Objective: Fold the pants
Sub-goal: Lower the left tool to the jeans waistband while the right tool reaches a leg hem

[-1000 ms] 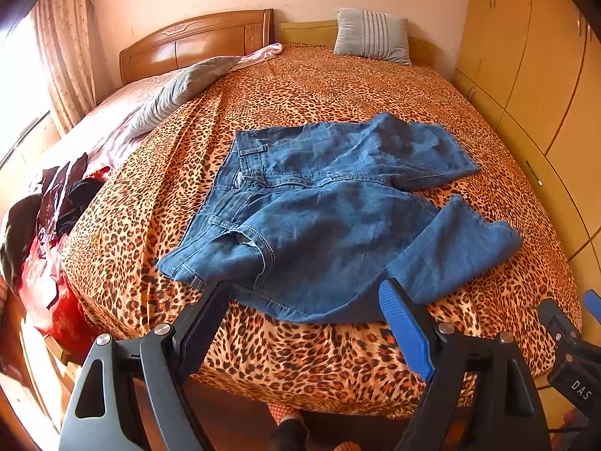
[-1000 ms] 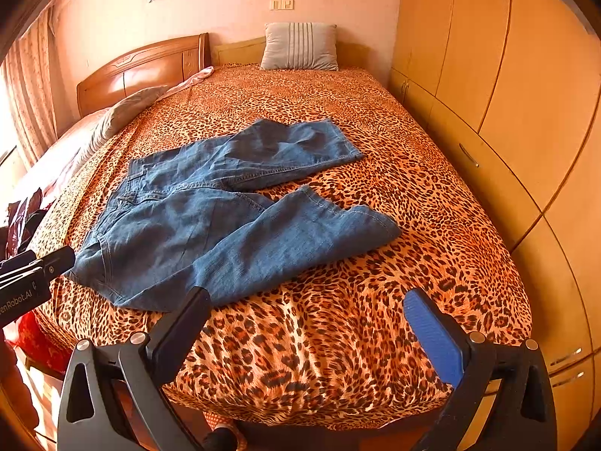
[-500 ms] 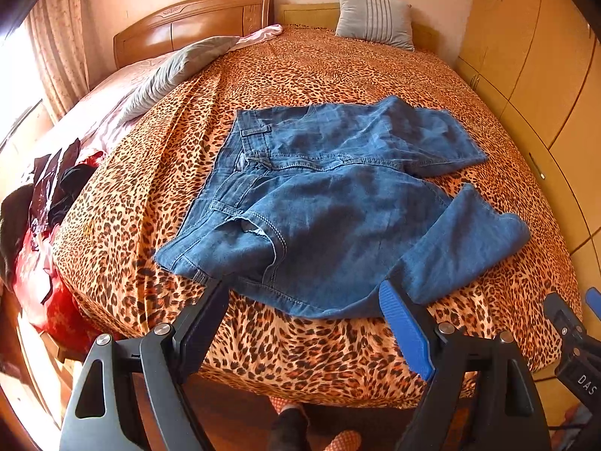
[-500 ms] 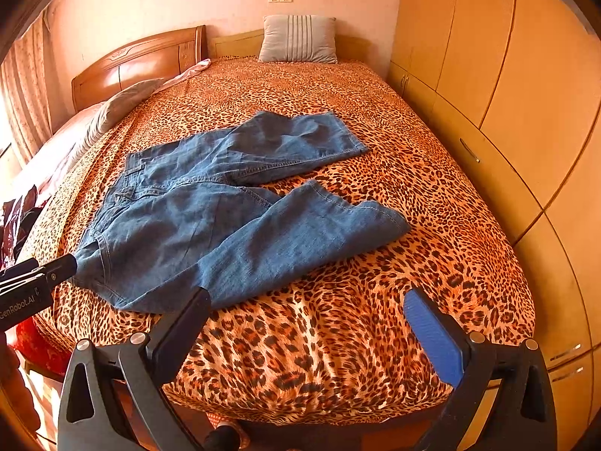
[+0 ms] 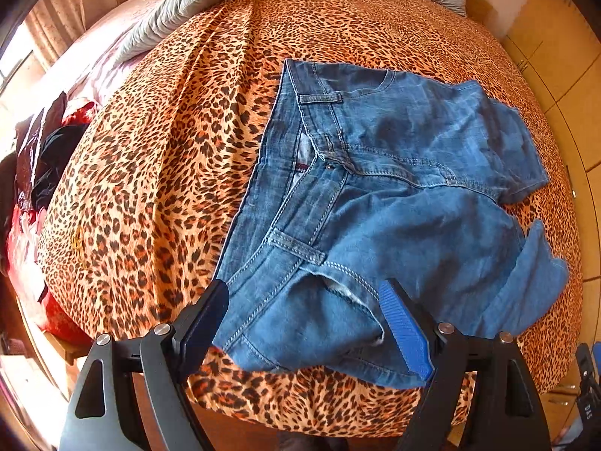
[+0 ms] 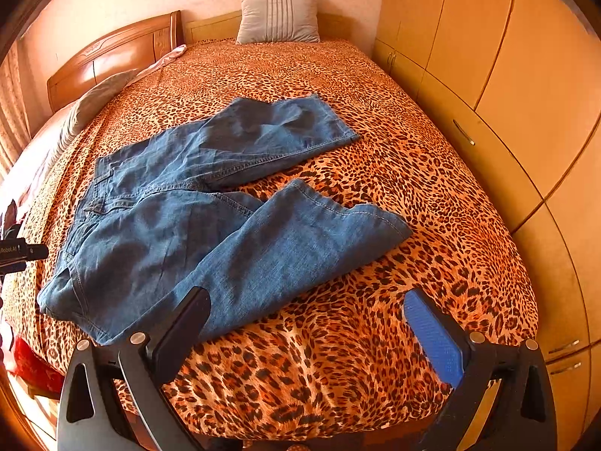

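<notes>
Approach is what has changed: against the pictures from a moment ago, the left tongs (image 5: 304,323) have come down and forward over the near waist corner of the jeans (image 5: 375,203), where earlier they hung back off the edge of the bed (image 5: 150,158). The denim now fills the gap between the two spread fingers, one black and one blue, though nothing is pinched yet. The right tongs (image 6: 304,323) have crept in less; they hover with fingers wide apart above bare bedspread, just beside the nearer trouser leg (image 6: 300,236). By my reckoning this is the reach before the first grasp, with the fold itself not begun.

The jeans lie spread on the near half of the bed, waistband toward the left, the two legs splayed apart in a V toward the wardrobe (image 6: 507,86) side. The cloth is mid-blue denim, soft and rumpled, with pale topstitching, belt loops and a gaping front pocket at the near corner. Beneath it the leopard-print bedspread is smooth and taut, curving off at the bed's edge. A striped grey pillow (image 6: 280,18) sits at the wooden headboard (image 6: 112,60).
</notes>
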Motion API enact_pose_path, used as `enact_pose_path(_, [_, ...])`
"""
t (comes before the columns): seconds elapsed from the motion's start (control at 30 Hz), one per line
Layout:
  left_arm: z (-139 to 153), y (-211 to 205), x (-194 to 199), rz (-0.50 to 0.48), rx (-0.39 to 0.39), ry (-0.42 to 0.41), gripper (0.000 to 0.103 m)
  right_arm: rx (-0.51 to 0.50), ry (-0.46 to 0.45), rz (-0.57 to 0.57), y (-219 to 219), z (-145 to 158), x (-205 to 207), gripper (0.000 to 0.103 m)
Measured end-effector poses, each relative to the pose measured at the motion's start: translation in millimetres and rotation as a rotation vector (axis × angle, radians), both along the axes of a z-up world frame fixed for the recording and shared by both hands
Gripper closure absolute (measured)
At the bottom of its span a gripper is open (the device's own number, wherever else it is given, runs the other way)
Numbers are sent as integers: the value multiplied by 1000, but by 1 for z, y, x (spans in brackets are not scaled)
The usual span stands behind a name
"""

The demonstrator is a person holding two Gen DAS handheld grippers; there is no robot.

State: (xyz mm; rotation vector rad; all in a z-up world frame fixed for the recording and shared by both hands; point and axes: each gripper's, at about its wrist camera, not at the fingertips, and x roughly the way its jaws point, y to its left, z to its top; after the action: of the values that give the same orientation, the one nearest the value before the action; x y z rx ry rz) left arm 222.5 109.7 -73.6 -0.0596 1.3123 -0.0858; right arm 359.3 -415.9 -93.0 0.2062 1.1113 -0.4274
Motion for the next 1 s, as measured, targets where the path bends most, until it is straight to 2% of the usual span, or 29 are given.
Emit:
enact_pose_path(0.1, [-24, 7, 47, -45, -50, 99, 22, 7, 24, -26, -6, -8, 10, 0])
enact_pose_path(0.23, [-51, 6, 84, -123, -54, 174, 22, 31, 59, -73, -20, -18, 18, 0])
enact_pose_path(0.4, [-74, -5, 97, -184, -25, 250, 22, 148, 93, -155, -67, -29, 31, 0])
enact_pose_path(0.5, [-85, -10, 99, -207, -5, 283, 22, 192, 108, -161, -95, -40, 52, 0])
enact_pose_path(0.73, [-98, -24, 89, -176, 37, 315, 21, 282, 199, 81, -125, -96, 132, 0])
enact_pose_path(0.9, [-107, -28, 90, -139, 52, 345, 21, 345, 346, 307, -114, -140, 169, 3])
enact_pose_path(0.97, [-109, -32, 92, -141, 53, 347, 22, 395, 362, 388, -106, -145, 168, 37])
enact_pose_path(1.0, [-105, -33, 94, -144, 53, 345, 25, 421, 375, 415, -103, -145, 165, 79])
